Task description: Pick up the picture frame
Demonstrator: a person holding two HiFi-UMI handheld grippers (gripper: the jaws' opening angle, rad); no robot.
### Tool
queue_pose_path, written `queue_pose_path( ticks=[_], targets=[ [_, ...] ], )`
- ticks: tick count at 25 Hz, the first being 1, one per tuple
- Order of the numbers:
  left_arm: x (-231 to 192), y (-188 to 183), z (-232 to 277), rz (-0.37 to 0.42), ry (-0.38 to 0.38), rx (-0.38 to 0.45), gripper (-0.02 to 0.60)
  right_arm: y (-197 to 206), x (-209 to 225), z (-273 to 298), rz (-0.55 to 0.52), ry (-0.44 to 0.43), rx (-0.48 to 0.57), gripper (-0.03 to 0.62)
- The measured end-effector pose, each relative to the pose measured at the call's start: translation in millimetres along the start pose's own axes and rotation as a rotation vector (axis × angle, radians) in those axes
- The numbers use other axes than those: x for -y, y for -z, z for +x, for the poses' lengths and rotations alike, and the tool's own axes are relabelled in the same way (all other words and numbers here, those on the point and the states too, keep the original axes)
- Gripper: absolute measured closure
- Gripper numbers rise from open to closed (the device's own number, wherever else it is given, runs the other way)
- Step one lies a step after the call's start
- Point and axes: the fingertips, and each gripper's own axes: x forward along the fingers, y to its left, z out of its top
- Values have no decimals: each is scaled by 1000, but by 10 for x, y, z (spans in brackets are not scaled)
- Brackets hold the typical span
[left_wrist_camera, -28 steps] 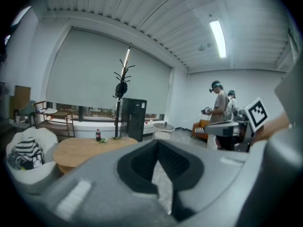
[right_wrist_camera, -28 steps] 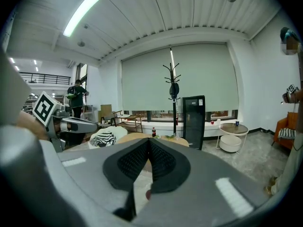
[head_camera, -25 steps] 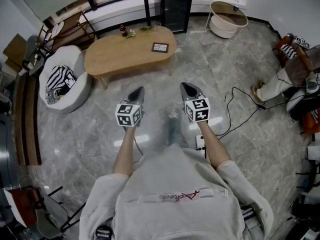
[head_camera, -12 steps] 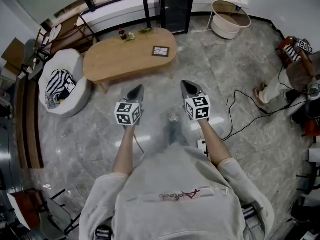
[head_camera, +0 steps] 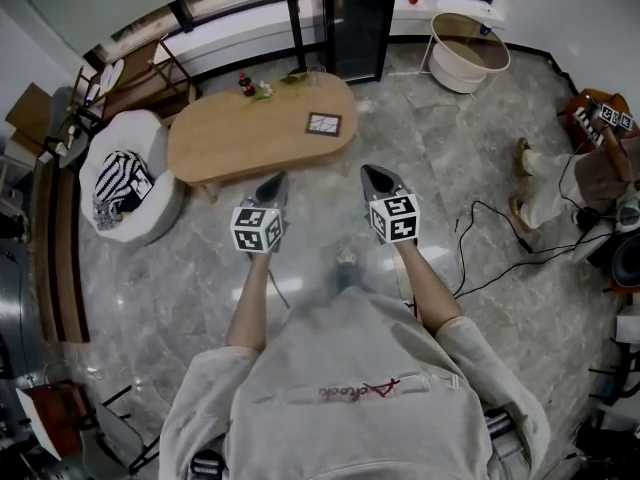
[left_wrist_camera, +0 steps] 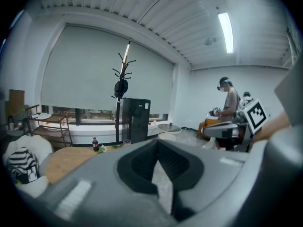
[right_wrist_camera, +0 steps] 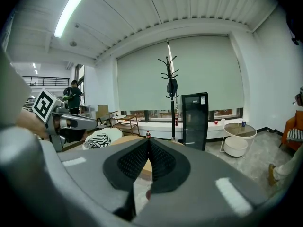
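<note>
A small dark-rimmed picture frame (head_camera: 323, 123) lies flat on the right part of an oval wooden coffee table (head_camera: 240, 138) ahead of me. My left gripper (head_camera: 274, 181) and right gripper (head_camera: 371, 175) are held side by side over the marble floor, short of the table's near edge, both shut and empty. In the left gripper view the closed jaws (left_wrist_camera: 157, 145) point over the table (left_wrist_camera: 66, 159); the frame is hidden there. The right gripper (right_wrist_camera: 148, 143) also points at the table (right_wrist_camera: 144, 164) past its closed tips.
A cola bottle (head_camera: 239, 60) and a small plant (head_camera: 262, 64) stand at the table's far edge. A white armchair (head_camera: 125, 173) with a striped cushion is left, a black cabinet (head_camera: 355, 18) behind, a round side table (head_camera: 468, 40) at the right. Cables (head_camera: 480, 238) cross the floor.
The person has walked toward the table: it and the picture frame sit closer to both grippers than one second ago. Both grippers stay shut and side by side.
</note>
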Motion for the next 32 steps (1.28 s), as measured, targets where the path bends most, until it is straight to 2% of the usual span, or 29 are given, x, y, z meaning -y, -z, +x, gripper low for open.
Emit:
queue_pose_path(
  ticks=[17,26,32],
  targets=[
    [-213,-554,1363,14,-14,4,580,-402,1166,815,15,-12,5,588],
    [-281,-400,1573,-14,-42,-23,580,-286,1344,1030,25,-39,-20,589],
    [-431,-256,1566,-42,-65,-38,580,-216,1291,1201,23,-61,-39,588]
  ],
)
